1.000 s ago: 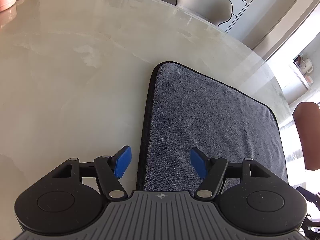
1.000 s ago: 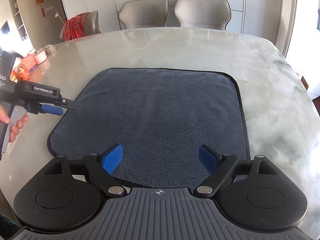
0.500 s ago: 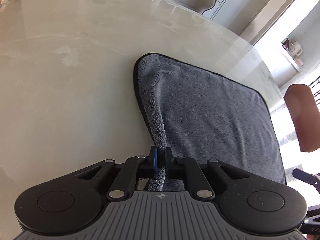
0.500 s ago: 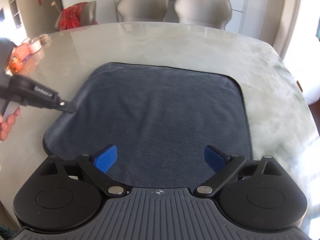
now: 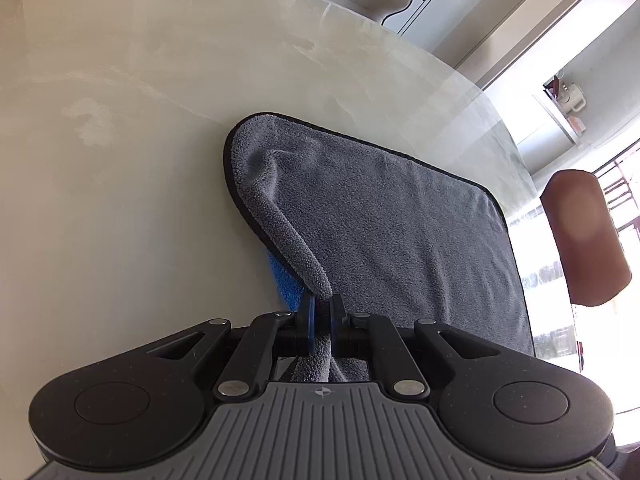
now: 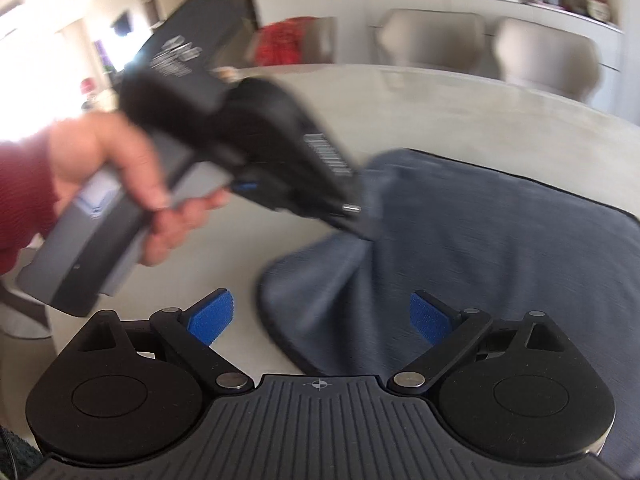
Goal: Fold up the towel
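A grey towel (image 5: 392,232) with a black hem lies on a pale marble table (image 5: 120,184). My left gripper (image 5: 320,312) is shut on the towel's left edge and holds it lifted, so a ridge of cloth runs to the far left corner; a blue underside (image 5: 282,280) shows beneath. In the right wrist view the left gripper (image 6: 360,228) pinches that raised edge of the towel (image 6: 500,248). My right gripper (image 6: 320,316) is open and empty, with the towel's near left corner (image 6: 304,308) between its pads.
Beige chairs (image 6: 432,40) stand behind the far table edge, and a brown chair back (image 5: 580,236) stands at the right. The person's hand (image 6: 132,184) holds the left gripper. A red cushion (image 6: 288,40) lies on a far chair.
My left gripper closed on the towel's left edge and lifted it up and inward. My right gripper shifted left toward the near left corner and stays open.
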`<state>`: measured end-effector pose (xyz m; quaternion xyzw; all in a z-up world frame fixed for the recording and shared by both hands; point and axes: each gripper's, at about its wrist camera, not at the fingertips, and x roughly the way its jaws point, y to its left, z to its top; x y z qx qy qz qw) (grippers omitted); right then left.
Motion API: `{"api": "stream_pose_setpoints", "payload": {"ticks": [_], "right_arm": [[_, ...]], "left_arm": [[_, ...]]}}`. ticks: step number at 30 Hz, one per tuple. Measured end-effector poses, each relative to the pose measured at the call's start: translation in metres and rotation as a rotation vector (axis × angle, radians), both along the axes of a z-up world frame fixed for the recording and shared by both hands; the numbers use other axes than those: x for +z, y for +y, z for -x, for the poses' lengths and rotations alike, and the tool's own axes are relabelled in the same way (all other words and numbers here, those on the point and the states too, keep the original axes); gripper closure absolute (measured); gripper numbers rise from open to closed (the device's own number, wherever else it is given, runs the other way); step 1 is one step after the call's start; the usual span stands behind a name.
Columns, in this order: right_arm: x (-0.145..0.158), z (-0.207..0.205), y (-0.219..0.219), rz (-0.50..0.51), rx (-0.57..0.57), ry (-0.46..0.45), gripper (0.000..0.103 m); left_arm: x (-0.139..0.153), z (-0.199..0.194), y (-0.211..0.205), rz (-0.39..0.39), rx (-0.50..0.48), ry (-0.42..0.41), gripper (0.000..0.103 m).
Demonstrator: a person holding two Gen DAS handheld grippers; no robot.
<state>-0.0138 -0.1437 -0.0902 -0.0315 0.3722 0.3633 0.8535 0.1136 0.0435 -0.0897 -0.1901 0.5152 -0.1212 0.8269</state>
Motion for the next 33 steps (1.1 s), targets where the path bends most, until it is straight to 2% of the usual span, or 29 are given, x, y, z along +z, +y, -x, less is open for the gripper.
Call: {"api": "stream_pose_setpoints", "payload": {"ticks": [1, 3, 6, 9, 11, 13, 15, 17, 19, 21, 27, 33], "right_arm": [[-0.002, -0.002, 0.006, -0.004, 0.018, 0.004, 0.027], [-0.008, -0.007, 0.017, 0.018, 0.038, 0.025, 0.036], [-0.019, -0.014, 0.032, 0.075, 0.038, 0.024, 0.037], [-0.022, -0.018, 0.038, 0.079, 0.02, 0.014, 0.038], [-0.024, -0.02, 0.04, 0.084, 0.029, 0.006, 0.054], [-0.026, -0.021, 0.041, 0.093, 0.042, 0.004, 0.083], [-0.026, -0.023, 0.036, 0.086, 0.033, 0.016, 0.091], [-0.024, -0.027, 0.026, 0.04, 0.005, 0.048, 0.092], [-0.018, -0.028, 0.02, 0.009, -0.007, 0.056, 0.093], [-0.013, -0.027, 0.014, -0.015, -0.015, 0.061, 0.093], [0.006, -0.027, -0.015, -0.122, -0.04, 0.108, 0.093], [0.018, -0.036, -0.038, -0.197, -0.067, 0.125, 0.092]], "left_arm": [[0.0, -0.001, 0.0, -0.001, -0.003, 0.003, 0.097], [0.0, -0.002, 0.0, -0.001, -0.01, 0.01, 0.097], [0.0, -0.004, 0.003, 0.006, -0.012, 0.02, 0.097], [-0.001, -0.004, 0.007, 0.021, -0.005, 0.029, 0.097], [-0.002, -0.004, 0.009, 0.029, 0.0, 0.034, 0.097], [-0.003, -0.004, 0.01, 0.025, -0.001, 0.041, 0.096], [-0.006, -0.005, 0.013, 0.018, -0.002, 0.048, 0.093], [-0.007, -0.007, 0.019, 0.033, 0.009, 0.047, 0.087], [-0.007, -0.01, 0.023, 0.043, 0.024, 0.044, 0.068], [-0.007, -0.016, 0.031, 0.051, 0.051, 0.035, 0.054], [-0.015, -0.046, 0.057, 0.119, 0.161, 0.065, 0.043], [-0.02, -0.074, 0.061, 0.163, 0.198, 0.092, 0.041]]}}
